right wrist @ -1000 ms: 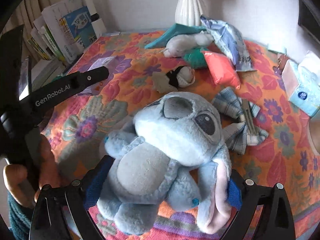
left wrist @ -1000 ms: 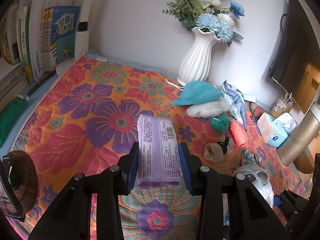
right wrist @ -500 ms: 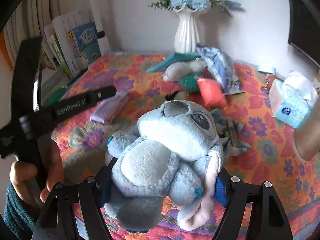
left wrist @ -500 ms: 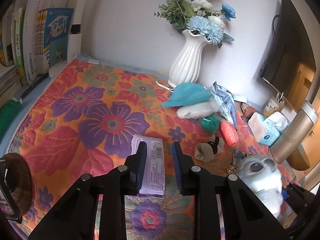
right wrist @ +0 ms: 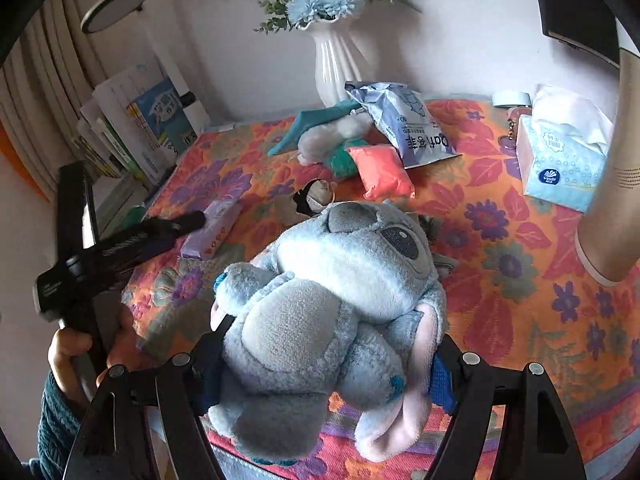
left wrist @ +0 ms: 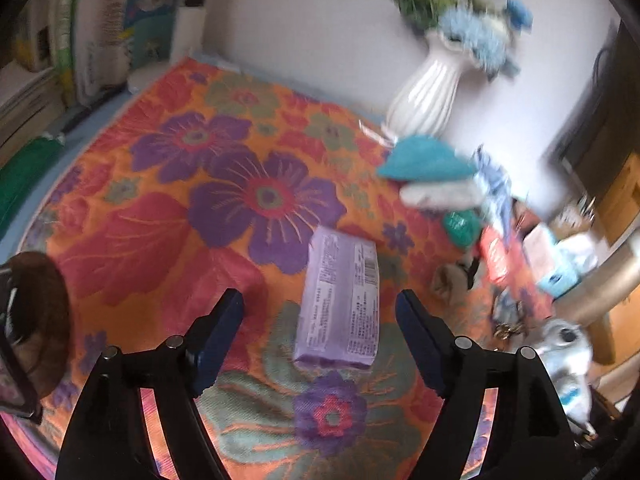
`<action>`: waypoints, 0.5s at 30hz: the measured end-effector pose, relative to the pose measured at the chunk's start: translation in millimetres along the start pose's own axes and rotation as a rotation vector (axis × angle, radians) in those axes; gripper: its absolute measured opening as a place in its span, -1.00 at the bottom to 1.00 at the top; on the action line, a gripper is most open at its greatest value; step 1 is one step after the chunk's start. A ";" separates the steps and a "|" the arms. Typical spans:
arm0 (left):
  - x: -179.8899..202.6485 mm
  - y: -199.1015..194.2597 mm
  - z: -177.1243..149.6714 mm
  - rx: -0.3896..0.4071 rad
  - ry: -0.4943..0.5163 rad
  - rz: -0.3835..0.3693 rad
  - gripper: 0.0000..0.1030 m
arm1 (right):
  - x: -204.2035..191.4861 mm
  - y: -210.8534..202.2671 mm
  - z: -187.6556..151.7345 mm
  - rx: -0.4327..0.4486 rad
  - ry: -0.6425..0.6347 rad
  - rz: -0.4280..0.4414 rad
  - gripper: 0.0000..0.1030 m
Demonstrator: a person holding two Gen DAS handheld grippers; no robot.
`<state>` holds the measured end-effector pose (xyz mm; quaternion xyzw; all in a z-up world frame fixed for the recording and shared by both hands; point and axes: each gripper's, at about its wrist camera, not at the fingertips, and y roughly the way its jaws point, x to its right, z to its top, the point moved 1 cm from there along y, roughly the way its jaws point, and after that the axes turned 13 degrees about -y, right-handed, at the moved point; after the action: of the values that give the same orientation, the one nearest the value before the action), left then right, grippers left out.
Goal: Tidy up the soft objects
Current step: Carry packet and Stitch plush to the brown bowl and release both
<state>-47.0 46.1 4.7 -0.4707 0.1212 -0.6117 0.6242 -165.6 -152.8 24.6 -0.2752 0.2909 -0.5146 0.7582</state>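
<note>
Purple pack (left wrist: 340,300) lies between spread left hand-held gripper (left wrist: 319,336) jaws — untouched.

The right gripper (right wrist: 320,364) is closed on a grey-blue plush (right wrist: 332,292), its blue pads pressed into the toy's sides, holding it clear of the flowered cloth (right wrist: 512,280) near the front edge. The left gripper (right wrist: 160,232) reaches in from the left edge, fingers spread, a hand (right wrist: 76,352) around its handle; its tips hover just beside a purple pack (right wrist: 212,232) lying flat on the cloth. Toward the back edge lie a teal cloth (right wrist: 304,128), a white plush (right wrist: 332,140), a green bag (right wrist: 342,162), a coral pouch (right wrist: 380,172) and a blue-white packet (right wrist: 404,120), clustered before a white vase (right wrist: 334,68). A tissue box (right wrist: 560,160) stands at the right edge. Books (right wrist: 140,128) lean at the back left corner.
</note>
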 end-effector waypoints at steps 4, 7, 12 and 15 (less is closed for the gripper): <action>28.6 13.9 -6.0 -0.016 0.147 0.116 -0.25 | 2.2 -10.9 -2.0 0.021 -0.014 0.004 0.51; 48.6 16.0 -15.4 0.002 0.258 0.213 -0.33 | 7.9 -26.1 -2.9 0.051 -0.020 -0.015 0.51; 79.0 -10.7 -40.9 -0.022 0.304 0.022 -0.33 | 35.2 -64.9 -7.0 0.099 -0.021 -0.092 0.51; 111.8 -32.5 -62.8 -0.035 0.365 -0.094 -0.33 | 68.1 -99.2 -15.0 0.133 0.029 -0.112 0.51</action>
<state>-88.9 -73.4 42.9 -0.3679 0.2207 -0.7132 0.5543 -217.5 -250.3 74.8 -0.2324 0.2513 -0.5782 0.7406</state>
